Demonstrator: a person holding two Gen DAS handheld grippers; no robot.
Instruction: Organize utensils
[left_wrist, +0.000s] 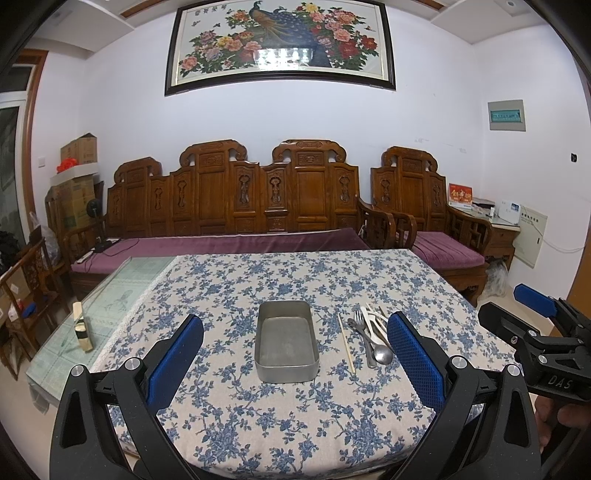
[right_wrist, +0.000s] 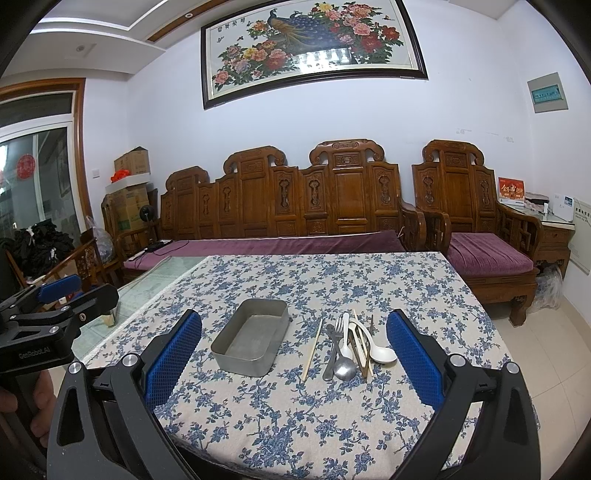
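On the floral blue-and-white tablecloth (right_wrist: 332, 417) sits an empty metal tin (right_wrist: 251, 341). Just right of the tin lie a lone chopstick (right_wrist: 312, 349), a fork (right_wrist: 334, 343), a metal spoon (right_wrist: 345, 365) and a white ladle spoon (right_wrist: 376, 350). Left gripper (left_wrist: 295, 365) and right gripper (right_wrist: 293, 363) hover near the tin, both spread wide, grasping nothing. Their bodies read "GenRobot.AI" and "DAS". Behind the tin stand a carved wooden bench (right_wrist: 295, 199) and a peacock painting (right_wrist: 310, 48).

Carved wooden sofa (left_wrist: 236, 199) beneath peacock painting (left_wrist: 280, 40).
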